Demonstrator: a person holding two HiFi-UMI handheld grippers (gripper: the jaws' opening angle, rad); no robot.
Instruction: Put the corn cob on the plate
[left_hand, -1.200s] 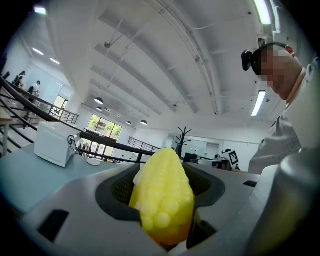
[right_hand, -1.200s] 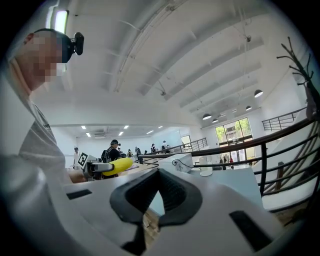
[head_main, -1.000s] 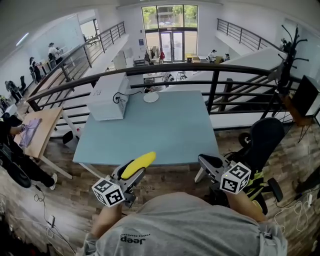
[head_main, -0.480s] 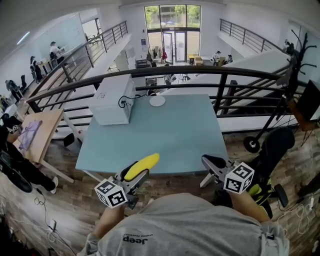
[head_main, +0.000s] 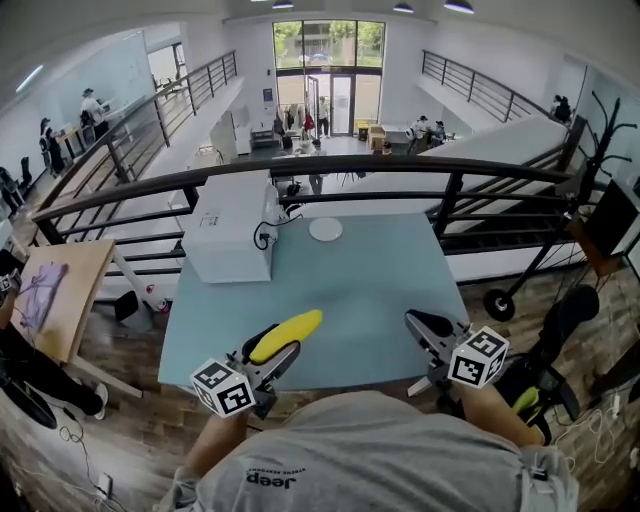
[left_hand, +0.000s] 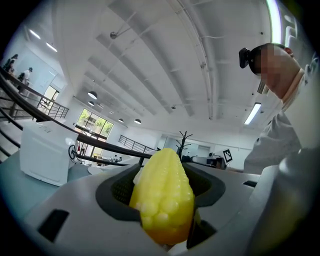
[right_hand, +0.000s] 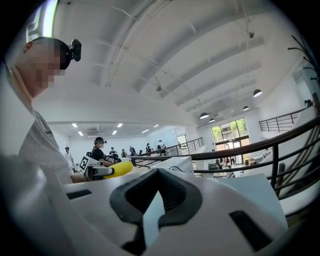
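Note:
A yellow corn cob (head_main: 286, 334) sticks out forward from my left gripper (head_main: 272, 352), which is shut on it over the near edge of the pale blue table (head_main: 370, 290). In the left gripper view the corn cob (left_hand: 163, 192) fills the gap between the dark pads. The small white plate (head_main: 325, 229) sits at the table's far side, well ahead of both grippers. My right gripper (head_main: 424, 325) is shut with nothing in it, over the table's near right edge. From the right gripper view the cob (right_hand: 112, 170) shows off to the left.
A white box-shaped appliance (head_main: 233, 229) with a black cable stands at the table's far left, next to the plate. A black railing (head_main: 450, 185) runs behind the table above a drop to a lower floor. A black chair (head_main: 560, 320) is at the right.
The table has come closer under both grippers as I stepped toward it. The cob stays held in the left gripper; the right gripper stays shut.

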